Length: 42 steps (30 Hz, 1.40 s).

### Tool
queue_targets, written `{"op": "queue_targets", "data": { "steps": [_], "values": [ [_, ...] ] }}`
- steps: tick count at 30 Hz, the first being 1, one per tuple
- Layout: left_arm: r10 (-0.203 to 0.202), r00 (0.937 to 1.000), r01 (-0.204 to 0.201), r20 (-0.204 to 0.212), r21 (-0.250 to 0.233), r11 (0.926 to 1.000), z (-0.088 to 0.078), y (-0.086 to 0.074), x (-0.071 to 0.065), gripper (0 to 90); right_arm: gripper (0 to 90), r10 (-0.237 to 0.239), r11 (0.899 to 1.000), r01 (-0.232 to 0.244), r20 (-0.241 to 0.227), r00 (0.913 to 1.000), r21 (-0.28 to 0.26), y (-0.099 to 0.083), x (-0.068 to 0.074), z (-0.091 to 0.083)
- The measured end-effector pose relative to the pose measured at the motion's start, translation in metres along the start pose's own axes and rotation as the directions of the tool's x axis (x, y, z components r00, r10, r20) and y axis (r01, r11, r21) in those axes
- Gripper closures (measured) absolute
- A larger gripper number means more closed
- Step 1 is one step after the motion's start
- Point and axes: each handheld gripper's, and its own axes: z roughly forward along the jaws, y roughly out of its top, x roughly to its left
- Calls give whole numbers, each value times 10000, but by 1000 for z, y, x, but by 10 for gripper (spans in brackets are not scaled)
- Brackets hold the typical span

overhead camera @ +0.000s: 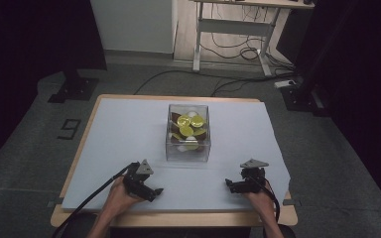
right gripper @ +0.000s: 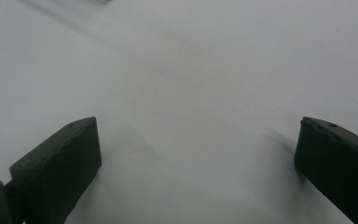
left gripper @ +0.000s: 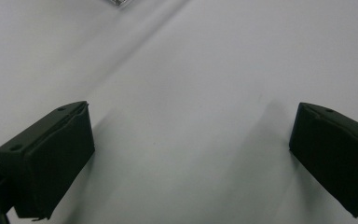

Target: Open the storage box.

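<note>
A clear plastic box (overhead camera: 188,133) stands in the middle of the white table sheet (overhead camera: 119,134) and holds several round yellow, brown and white pieces (overhead camera: 188,126). My left gripper (overhead camera: 151,188) rests near the front edge, left of the box, in a hand. Its jaws stand wide apart over bare sheet, as the left gripper (left gripper: 191,154) view shows. My right gripper (overhead camera: 235,184) lies at the front right, held in the other hand. The right gripper (right gripper: 196,163) is open too, with nothing between its jaws.
The sheet covers a wooden table (overhead camera: 178,219). A box corner (left gripper: 119,2) peeks in at the top of the left gripper view. Behind the table, a desk frame (overhead camera: 233,29) and cables (overhead camera: 228,49) stand on the grey floor. A black stand base (overhead camera: 74,89) sits at far left.
</note>
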Motion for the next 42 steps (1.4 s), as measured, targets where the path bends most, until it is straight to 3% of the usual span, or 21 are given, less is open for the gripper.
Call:
{"op": "queue_targets", "data": {
  "steps": [7,14,28,42],
  "values": [
    [-131,9998,133,-154,165,9998,-4,2,1,14,15,-211,9998,210,-284,9994,-53,2,5,-5],
    [-84,10000,84,-6,-383,9992,-12,6,0,61,0,-186,9997,177,-565,9982,-177,5,8,-10],
    [81,9999,-86,-65,-857,9963,-22,16,-2,147,0,-136,9980,72,-1027,9946,-632,16,14,-20],
    [267,9994,-242,214,-1098,9937,-27,36,-5,182,4,-608,9967,523,-1455,9875,-614,34,32,-20]
  ]
}}
